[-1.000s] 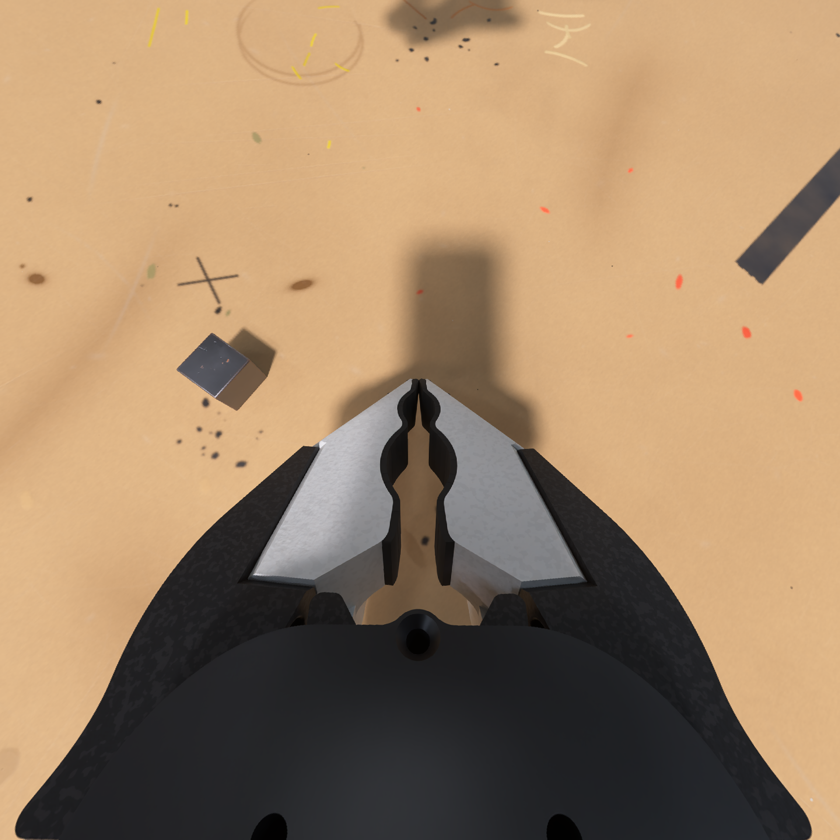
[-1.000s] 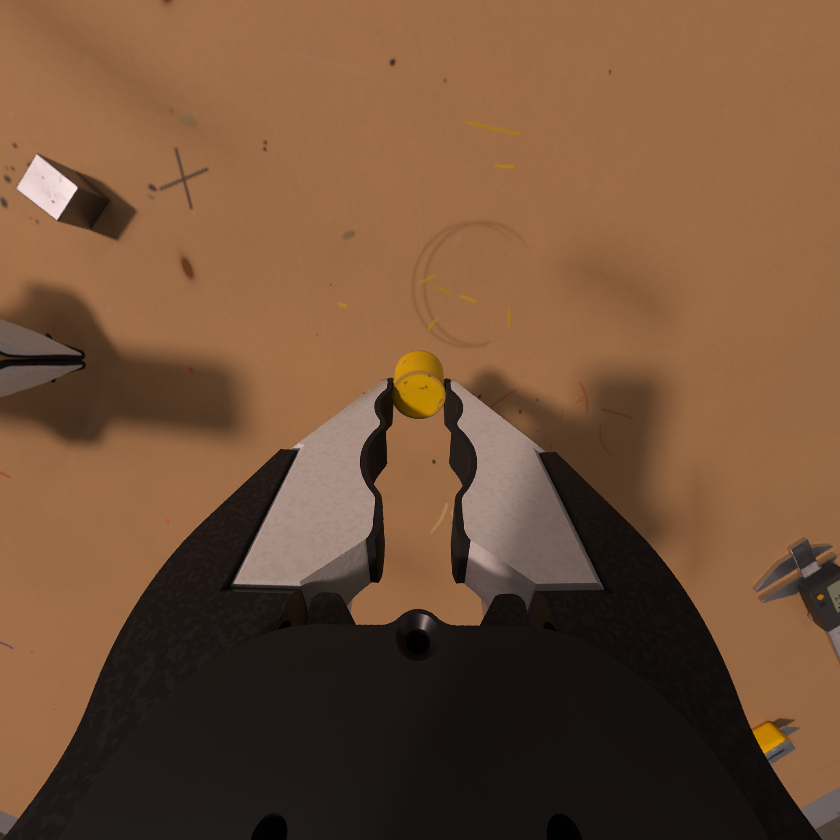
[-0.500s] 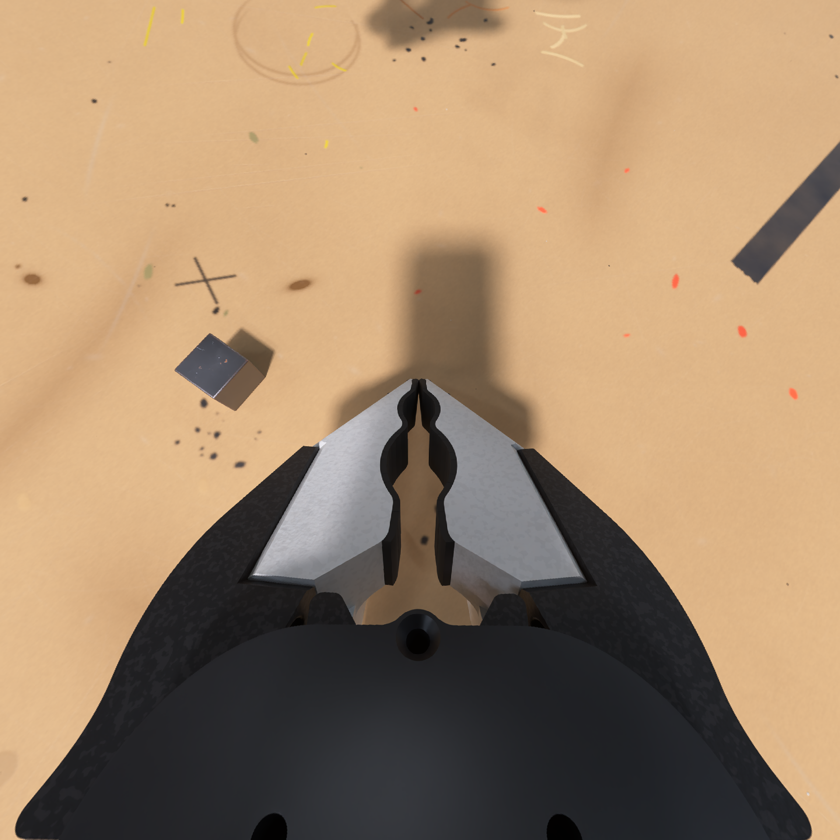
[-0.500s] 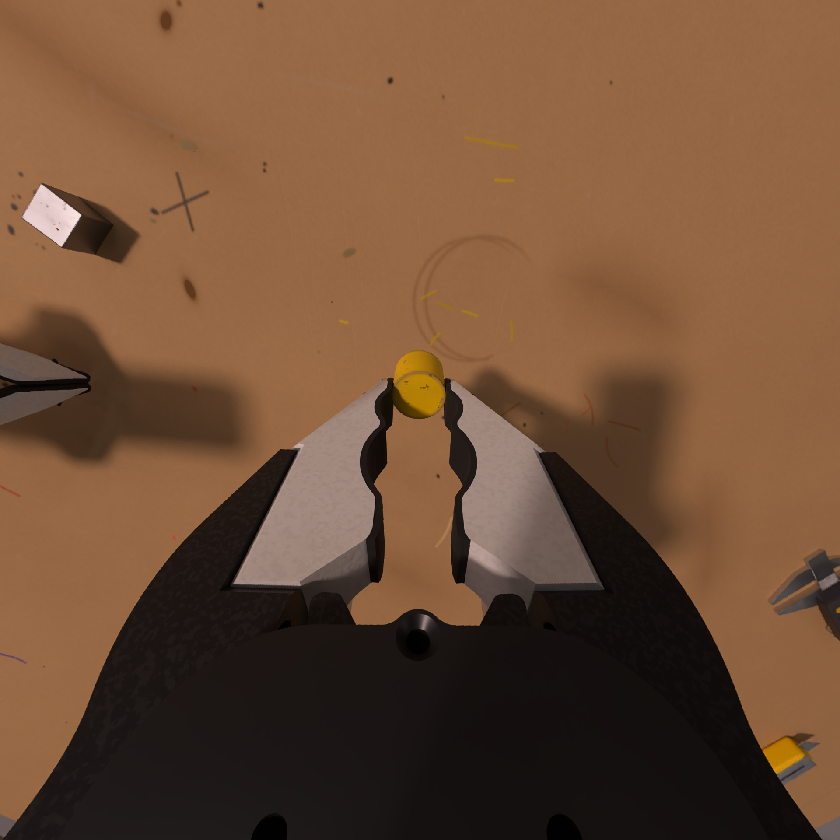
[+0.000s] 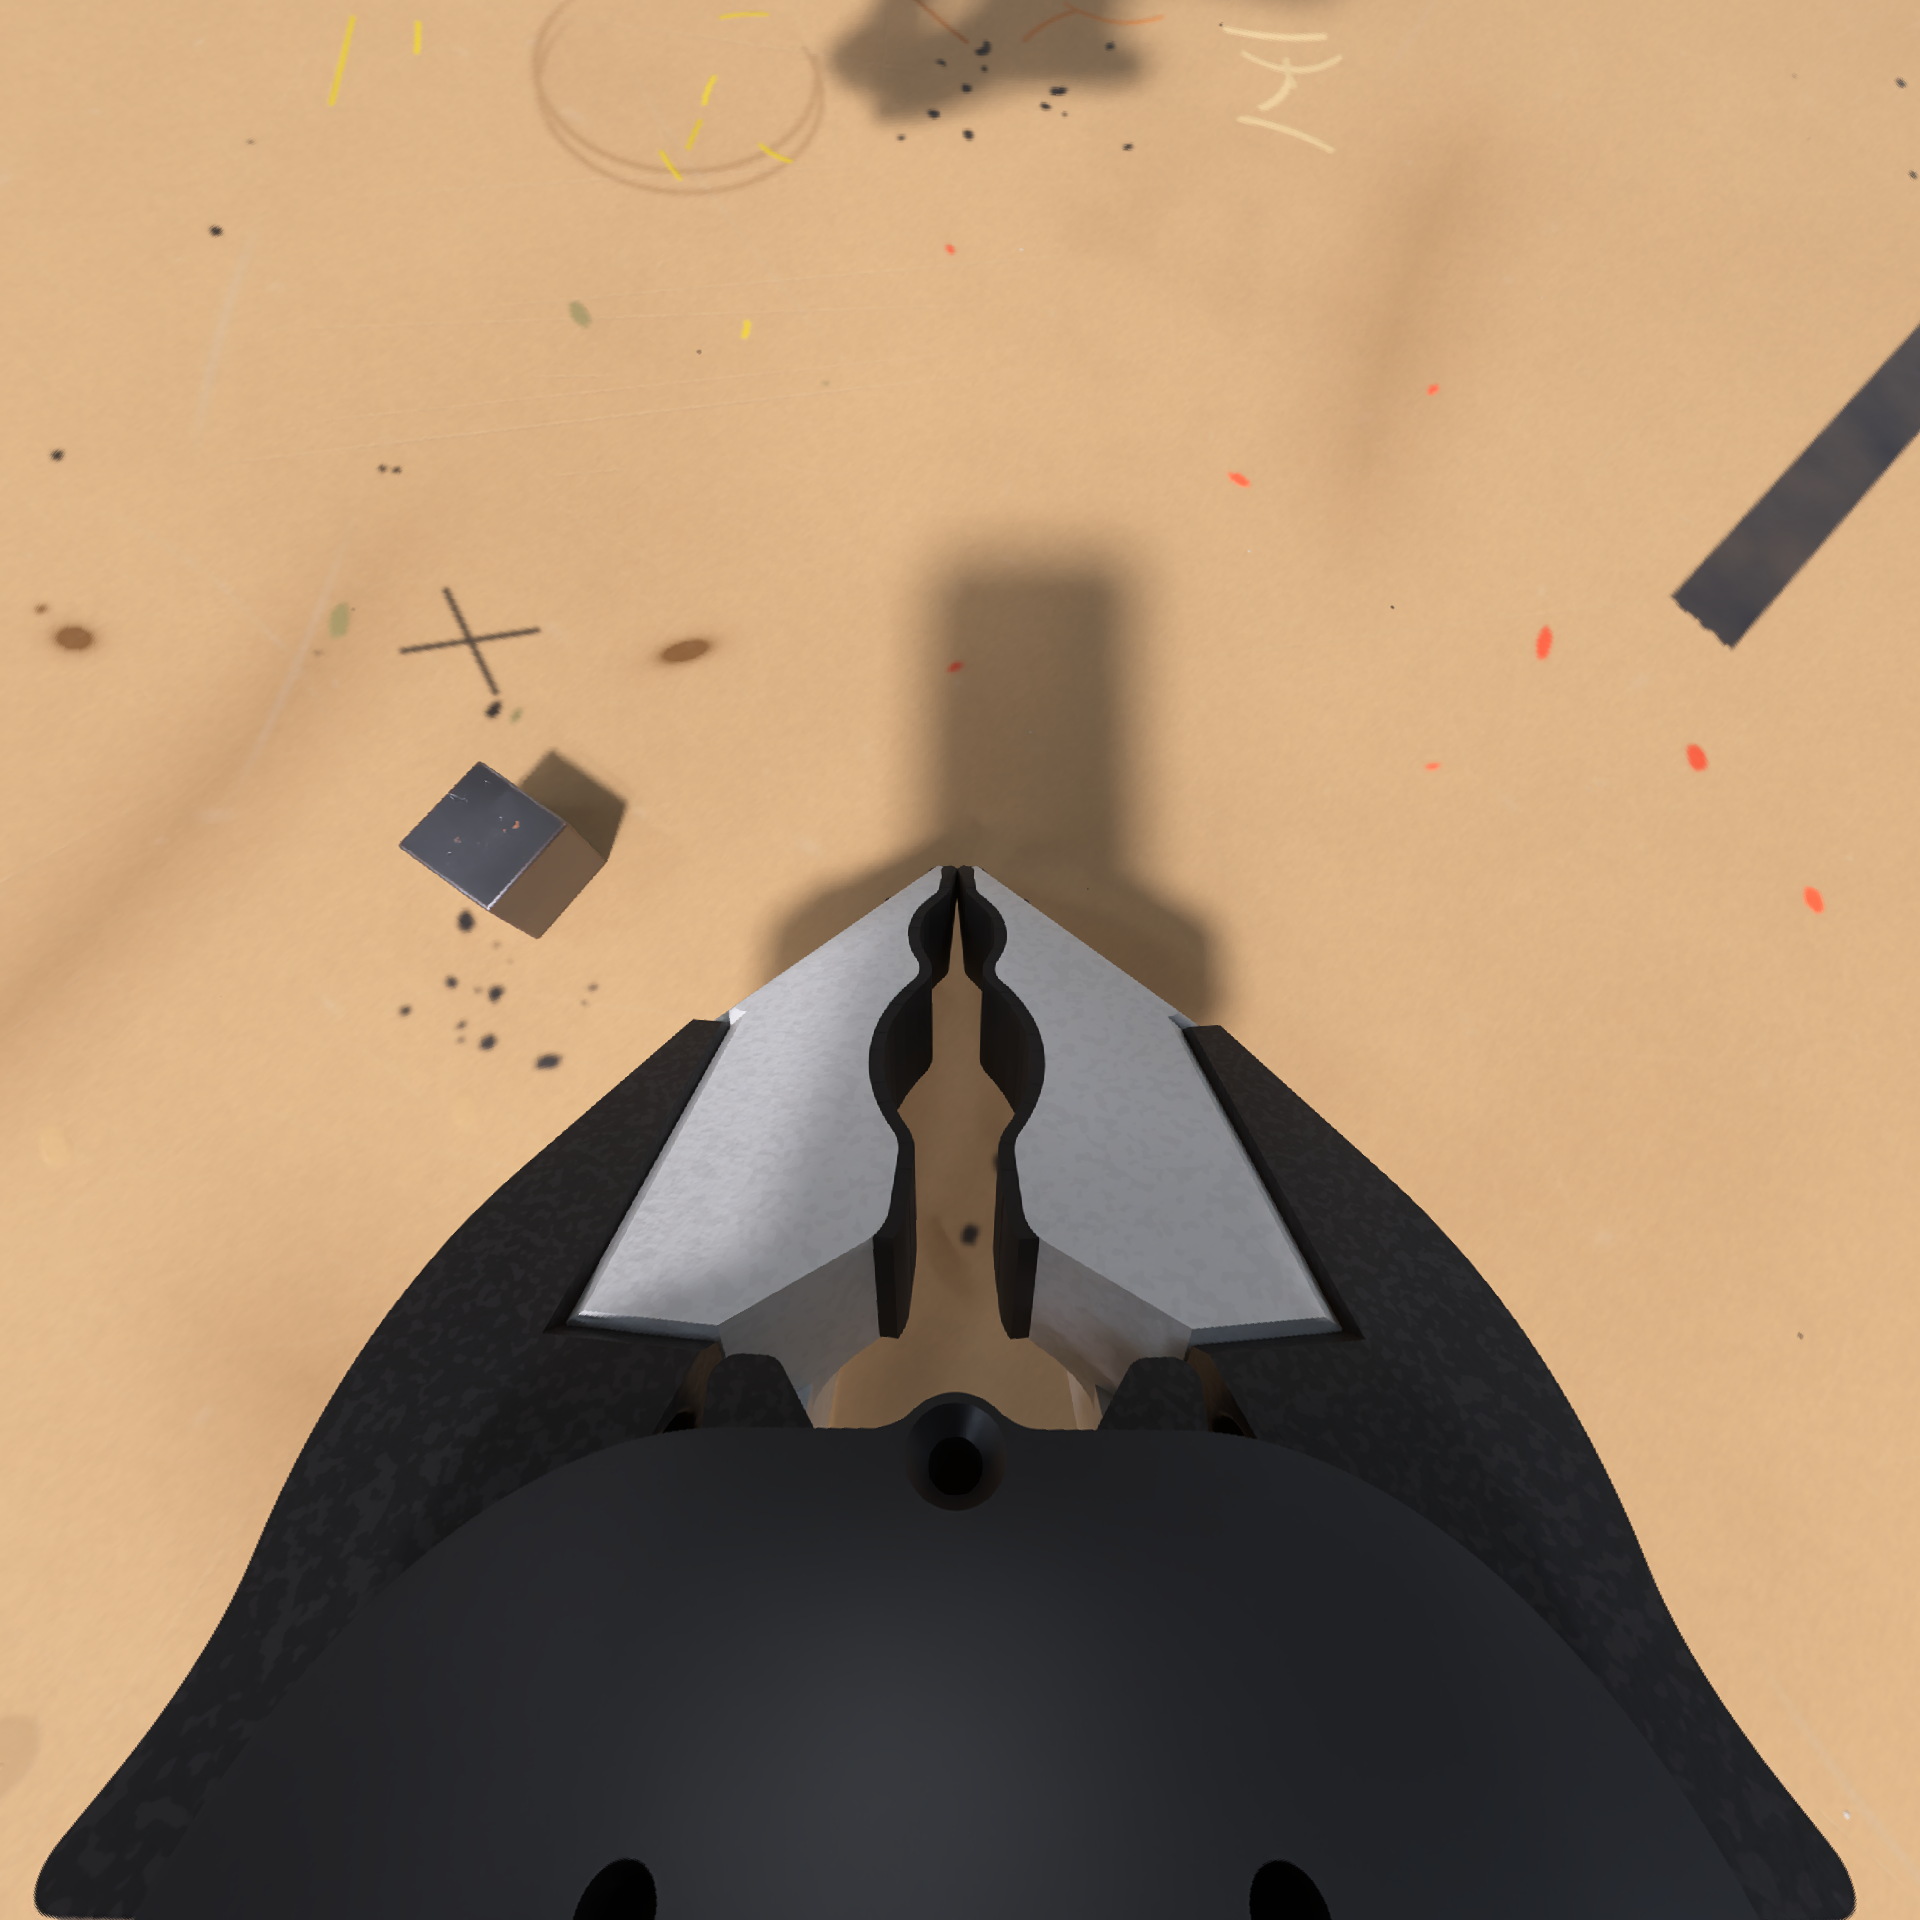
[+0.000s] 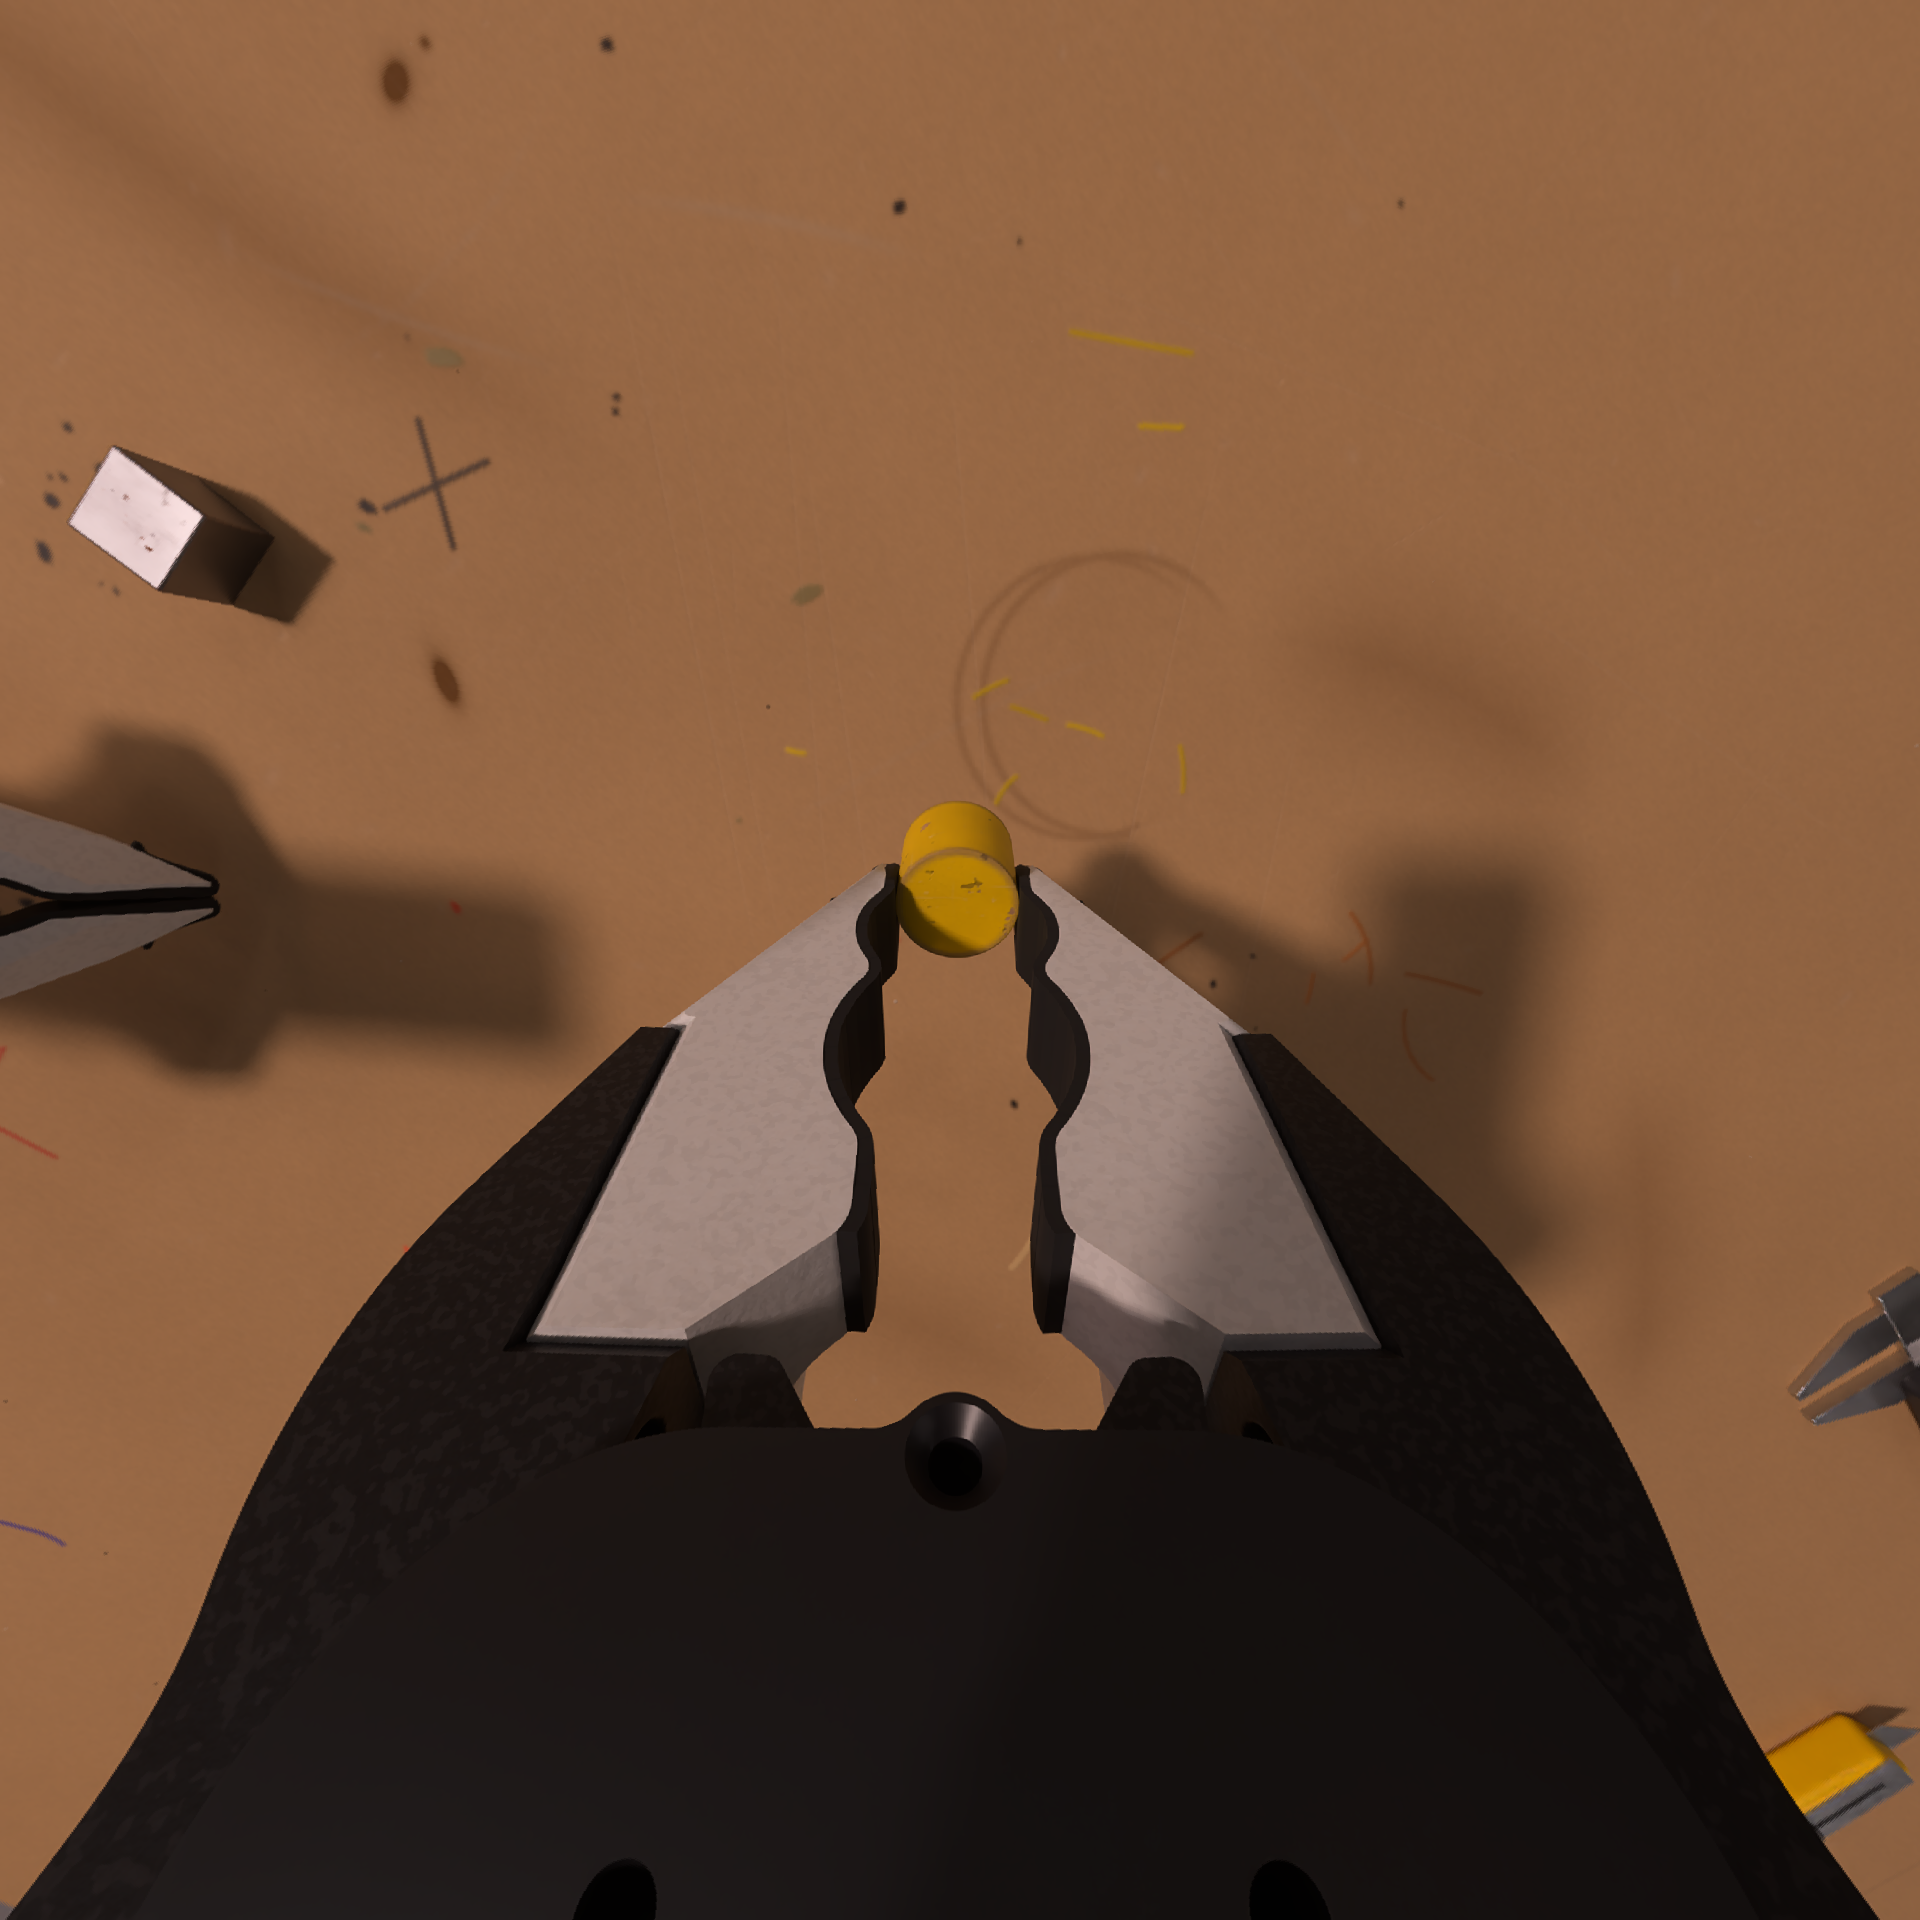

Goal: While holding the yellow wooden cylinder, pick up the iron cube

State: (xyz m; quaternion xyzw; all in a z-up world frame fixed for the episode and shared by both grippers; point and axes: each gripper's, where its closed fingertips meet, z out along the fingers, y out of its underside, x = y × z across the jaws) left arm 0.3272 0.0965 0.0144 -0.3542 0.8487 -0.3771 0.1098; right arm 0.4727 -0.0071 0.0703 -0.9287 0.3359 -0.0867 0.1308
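Observation:
My right gripper (image 6: 956,894) is shut on the yellow wooden cylinder (image 6: 956,883) and holds it between its fingertips above the brown table. The iron cube (image 6: 171,525) lies on the table at the far left of the right wrist view. In the left wrist view the iron cube (image 5: 499,847) lies ahead and to the left of my left gripper (image 5: 956,875). My left gripper is shut and empty, above the table. It also shows at the left edge of the right wrist view (image 6: 203,896), below the cube.
A dark tape strip (image 5: 1808,488) lies on the table at the right of the left wrist view. A metal caliper (image 6: 1870,1361) and a yellow-handled tool (image 6: 1834,1766) lie at the right edge of the right wrist view. A pen cross (image 5: 470,639) marks the table just beyond the cube.
My right gripper has moved with the cylinder: the table, cube and caliper have slid down and right in its view. The left wrist view is almost unchanged.

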